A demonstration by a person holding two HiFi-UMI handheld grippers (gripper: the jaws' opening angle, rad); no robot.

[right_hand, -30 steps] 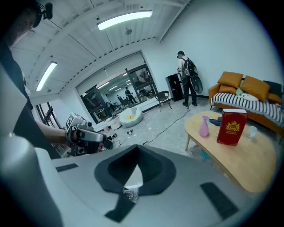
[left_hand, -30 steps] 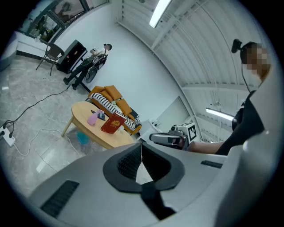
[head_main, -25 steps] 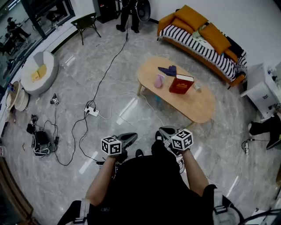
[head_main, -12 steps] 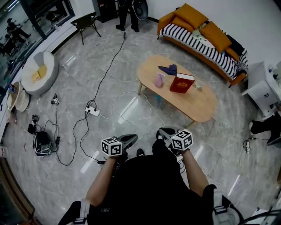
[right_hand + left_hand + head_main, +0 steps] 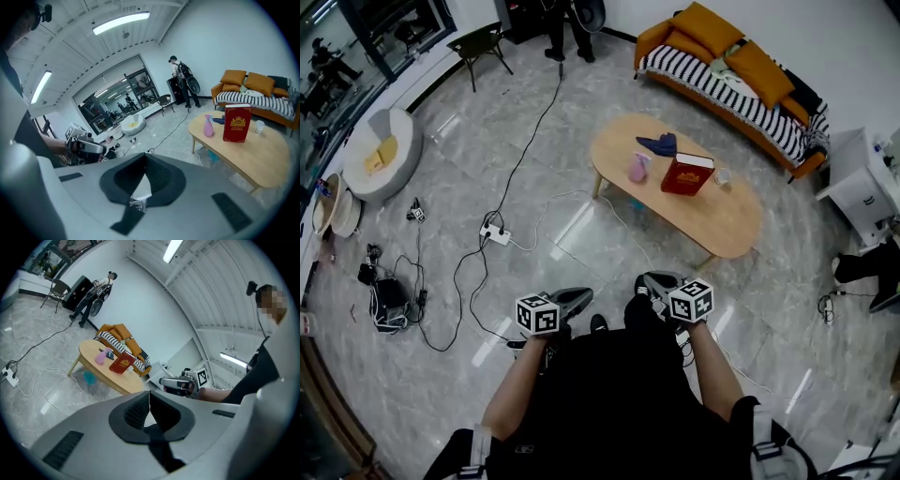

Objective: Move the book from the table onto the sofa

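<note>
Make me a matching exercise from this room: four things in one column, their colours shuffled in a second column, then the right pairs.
Things:
1. book
2. bottle
3. sofa
4. power strip

Colours:
A. white
B. red
C. orange
D. pink

Pairs: 1-B, 2-D, 3-C, 4-A
</note>
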